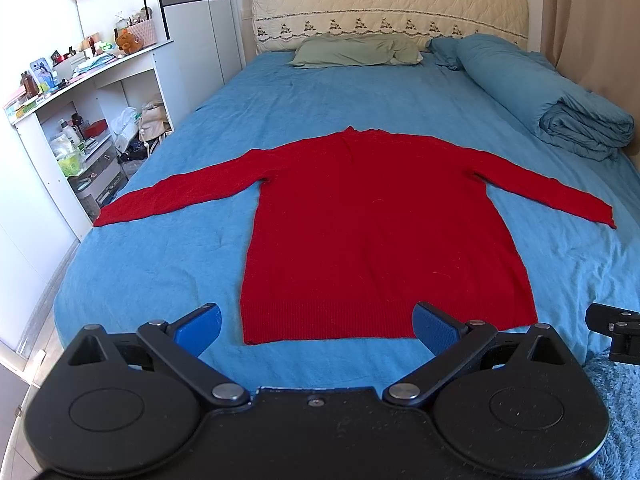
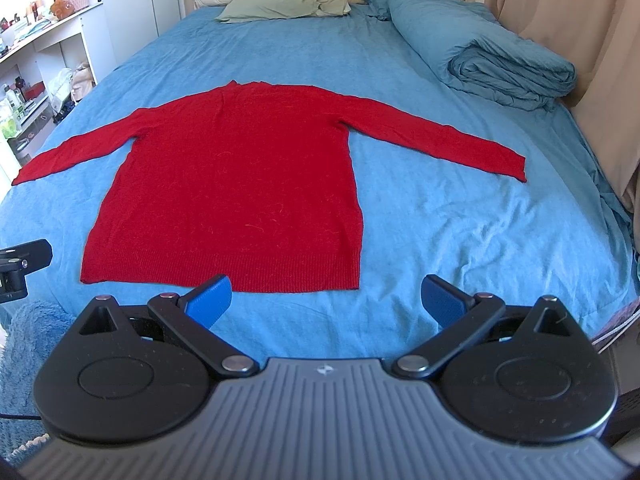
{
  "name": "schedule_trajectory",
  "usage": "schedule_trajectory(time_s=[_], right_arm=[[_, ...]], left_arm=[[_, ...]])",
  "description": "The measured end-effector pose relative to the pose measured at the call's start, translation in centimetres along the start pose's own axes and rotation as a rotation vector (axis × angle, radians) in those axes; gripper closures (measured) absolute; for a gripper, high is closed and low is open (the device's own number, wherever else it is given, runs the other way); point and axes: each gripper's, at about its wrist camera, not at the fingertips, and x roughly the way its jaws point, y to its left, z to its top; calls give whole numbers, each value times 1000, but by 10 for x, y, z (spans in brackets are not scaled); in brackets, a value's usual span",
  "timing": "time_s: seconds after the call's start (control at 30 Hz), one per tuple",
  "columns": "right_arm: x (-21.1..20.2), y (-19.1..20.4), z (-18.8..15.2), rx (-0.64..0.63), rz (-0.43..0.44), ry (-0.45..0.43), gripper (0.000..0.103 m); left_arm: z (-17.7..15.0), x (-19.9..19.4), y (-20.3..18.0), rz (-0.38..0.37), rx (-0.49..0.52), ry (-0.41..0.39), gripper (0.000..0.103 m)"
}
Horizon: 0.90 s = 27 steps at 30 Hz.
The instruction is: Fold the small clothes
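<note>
A red long-sleeved sweater (image 1: 376,232) lies flat on the blue bedsheet (image 1: 160,272), sleeves spread to both sides, hem toward me. It also shows in the right wrist view (image 2: 232,184). My left gripper (image 1: 316,326) is open and empty, held just short of the hem, its fingers straddling the hem's middle. My right gripper (image 2: 326,300) is open and empty, near the hem's right corner. Part of the right gripper (image 1: 616,328) shows at the left view's right edge, and part of the left gripper (image 2: 20,268) at the right view's left edge.
A green pillow (image 1: 356,50) lies at the headboard. A rolled blue duvet (image 1: 552,96) runs along the bed's right side by the curtain (image 2: 560,20). White cluttered shelves (image 1: 80,112) stand left of the bed. A blue fluffy rug (image 2: 24,360) lies below the foot.
</note>
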Motion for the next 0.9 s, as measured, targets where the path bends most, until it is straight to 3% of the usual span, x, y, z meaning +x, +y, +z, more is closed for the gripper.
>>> schedule_trajectory(time_s=[0.9], right_arm=[[3, 2, -3, 5, 9, 3, 0]], left_arm=[[-1, -3, 0, 2, -5, -4, 0]])
